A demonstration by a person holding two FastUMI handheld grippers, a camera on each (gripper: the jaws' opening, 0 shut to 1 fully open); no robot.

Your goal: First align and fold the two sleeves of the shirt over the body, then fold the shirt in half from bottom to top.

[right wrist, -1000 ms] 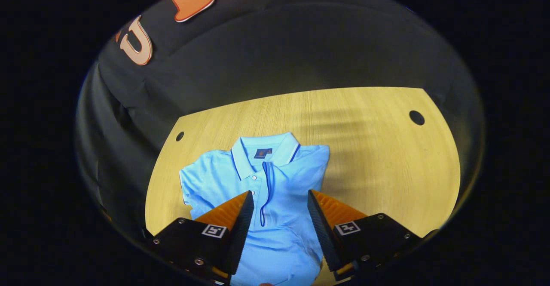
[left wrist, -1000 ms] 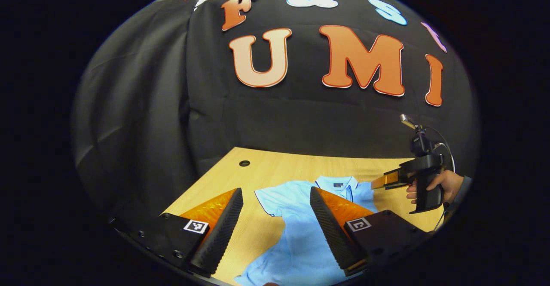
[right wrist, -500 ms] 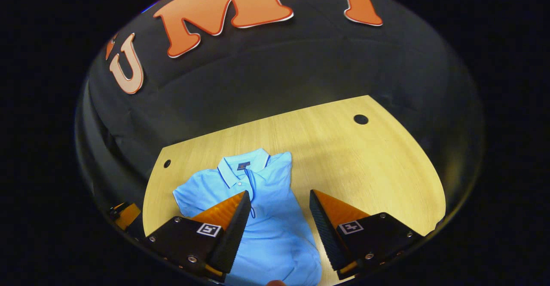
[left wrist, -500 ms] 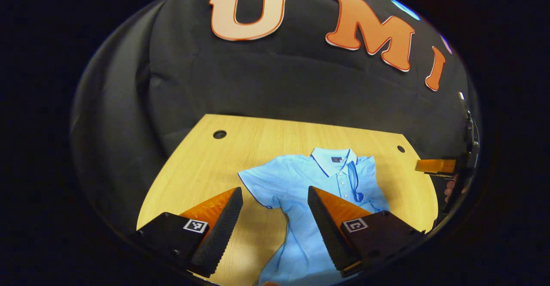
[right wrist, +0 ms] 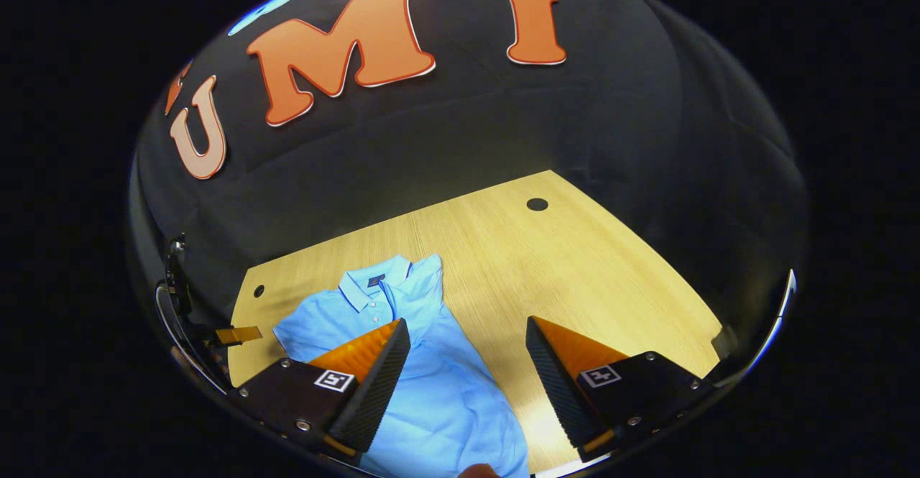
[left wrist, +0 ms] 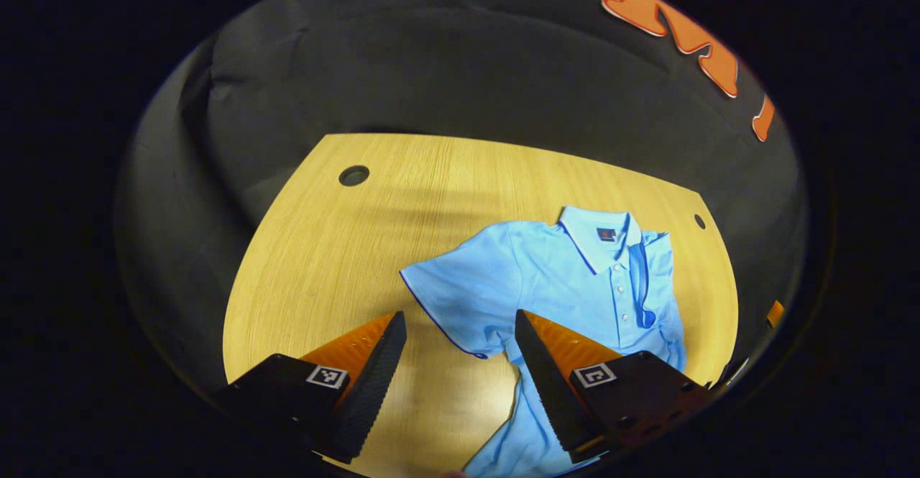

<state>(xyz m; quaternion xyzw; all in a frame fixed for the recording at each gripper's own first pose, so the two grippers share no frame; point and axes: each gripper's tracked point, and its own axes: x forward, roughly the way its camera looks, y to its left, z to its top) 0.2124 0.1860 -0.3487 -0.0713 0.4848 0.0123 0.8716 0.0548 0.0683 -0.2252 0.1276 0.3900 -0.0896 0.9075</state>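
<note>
In the left gripper view, the left gripper (left wrist: 454, 363) hovered with fingers spread, grasping nothing, above the blue shirt (left wrist: 568, 284) lying on the worktop (left wrist: 338, 248), one sleeve (left wrist: 453, 298) still spread out. In the right gripper view, the right gripper (right wrist: 467, 374) likewise hung released over the shirt (right wrist: 431, 384) near the worktop's (right wrist: 575, 269) front edge.

Left tongs (left wrist: 460, 320) wide open, nothing between fingers, held off the surface, angled down and forward. Right tongs (right wrist: 467, 327) likewise wide open, empty, raised, tilted down. Left tongs also visible far off at left edge of right gripper view.
</note>
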